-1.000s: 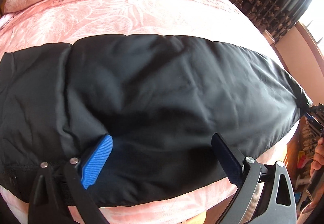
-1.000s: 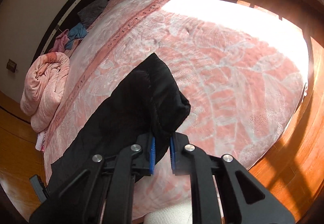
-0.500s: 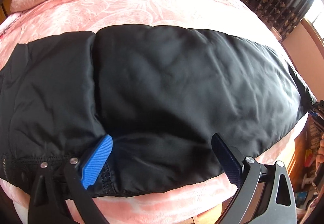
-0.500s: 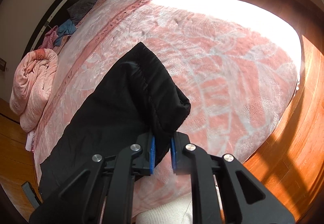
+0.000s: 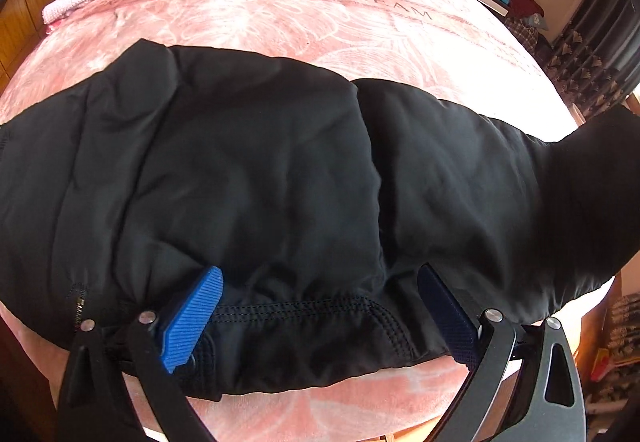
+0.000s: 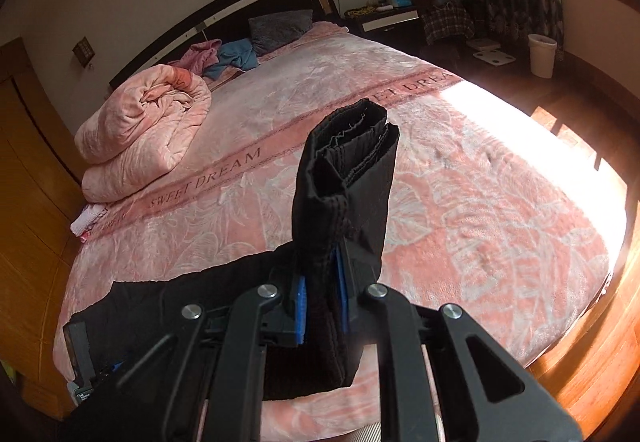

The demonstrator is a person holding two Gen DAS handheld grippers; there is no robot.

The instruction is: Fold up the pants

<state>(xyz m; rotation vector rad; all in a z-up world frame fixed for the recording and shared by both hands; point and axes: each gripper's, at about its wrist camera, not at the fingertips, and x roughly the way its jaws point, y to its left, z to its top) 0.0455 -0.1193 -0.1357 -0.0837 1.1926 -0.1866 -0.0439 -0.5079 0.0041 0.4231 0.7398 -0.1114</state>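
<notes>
Black pants [image 5: 280, 170] lie lengthwise across the near edge of a pink bed [image 5: 280, 14]. My left gripper [image 5: 320, 306] is open, its blue pads wide apart over the elastic waistband [image 5: 304, 306] at the bed's front edge. My right gripper [image 6: 322, 294] is shut on the stacked leg cuffs [image 6: 352, 146] and holds them raised above the bed, cuff ends pointing up. In the left wrist view the lifted leg end [image 5: 592, 178] rises at the right.
A rolled pink quilt [image 6: 144, 126] lies at the bed's left side, with a grey pillow [image 6: 280, 26] and loose clothes near the headboard. A nightstand [image 6: 384, 18] and white bin [image 6: 542, 54] stand beyond. Wooden floor [image 6: 592, 374] borders the bed.
My right gripper has lifted the leg cuffs off the bed and swung them up and leftward. The left gripper has shifted toward the waistband and stays open.
</notes>
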